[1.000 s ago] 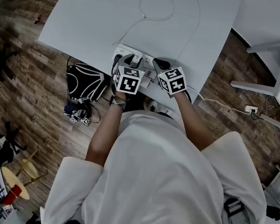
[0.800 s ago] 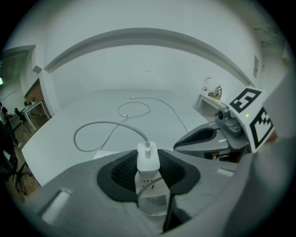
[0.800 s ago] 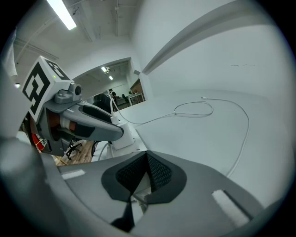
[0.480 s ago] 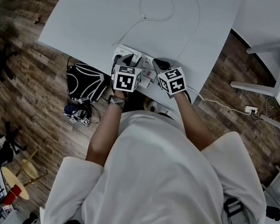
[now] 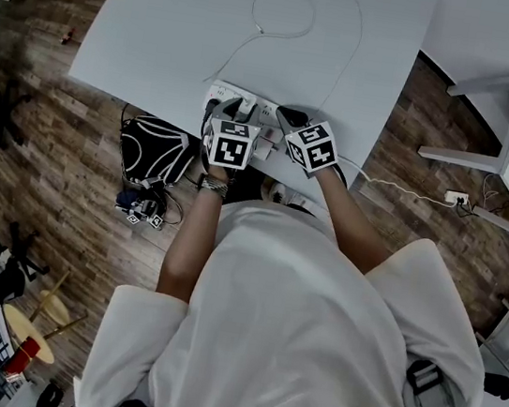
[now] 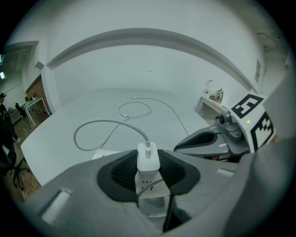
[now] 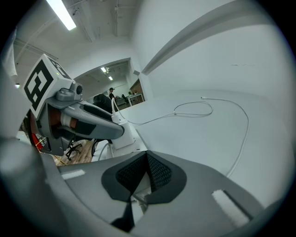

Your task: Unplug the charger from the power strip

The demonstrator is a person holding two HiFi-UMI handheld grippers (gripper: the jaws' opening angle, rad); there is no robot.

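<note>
Left gripper: jaws partly apart, dark ribbed pads clamped on both sides of a small white rectangular charger block, which stands upright between them with its base on a long white plastic power strip directly under the jaw tips. Right gripper: just beside the left one on its right, jaws closed together with nothing gripped, tips over the same strip. Thin white cable: leaves the charger's top and loops across the pale grey tabletop beyond both grippers.
</note>
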